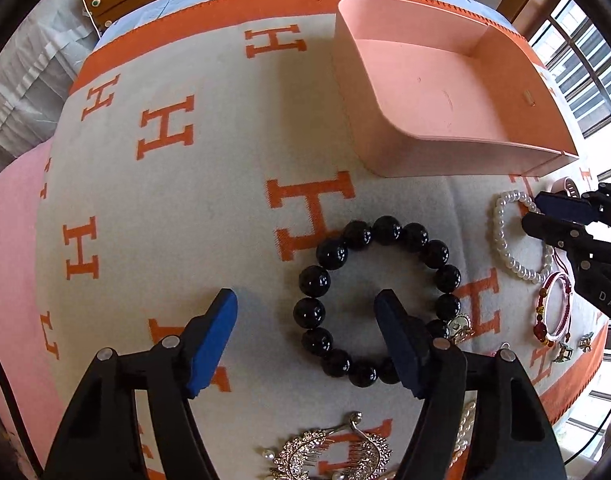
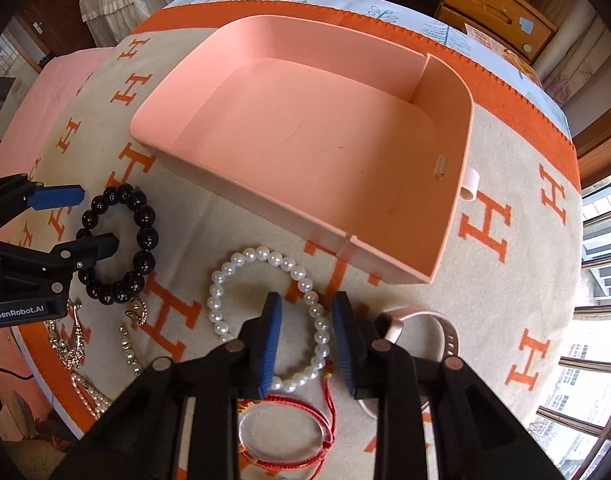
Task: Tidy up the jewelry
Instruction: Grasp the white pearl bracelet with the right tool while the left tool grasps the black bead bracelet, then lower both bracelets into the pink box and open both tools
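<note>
A black bead bracelet (image 1: 375, 300) lies on the H-patterned blanket; it also shows in the right wrist view (image 2: 123, 240). My left gripper (image 1: 307, 306) is open, its jaws straddling the bracelet's left side, one finger inside the ring. A white pearl bracelet (image 2: 265, 316) lies nearer the pink tray (image 2: 457, 208). My right gripper (image 2: 307, 308) is open, its jaws straddling the pearl bracelet's right side. The pearl bracelet (image 1: 505, 236) and right gripper (image 1: 545, 212) also show in the left wrist view. The tray (image 1: 385, 136) holds nothing.
A red cord bangle (image 2: 289, 428) and a rose-gold watch (image 2: 421, 324) lie close under my right gripper. Gold hair combs and small charms (image 1: 329, 452) lie near the blanket's front edge. Wooden drawers (image 2: 485, 4) stand behind the table.
</note>
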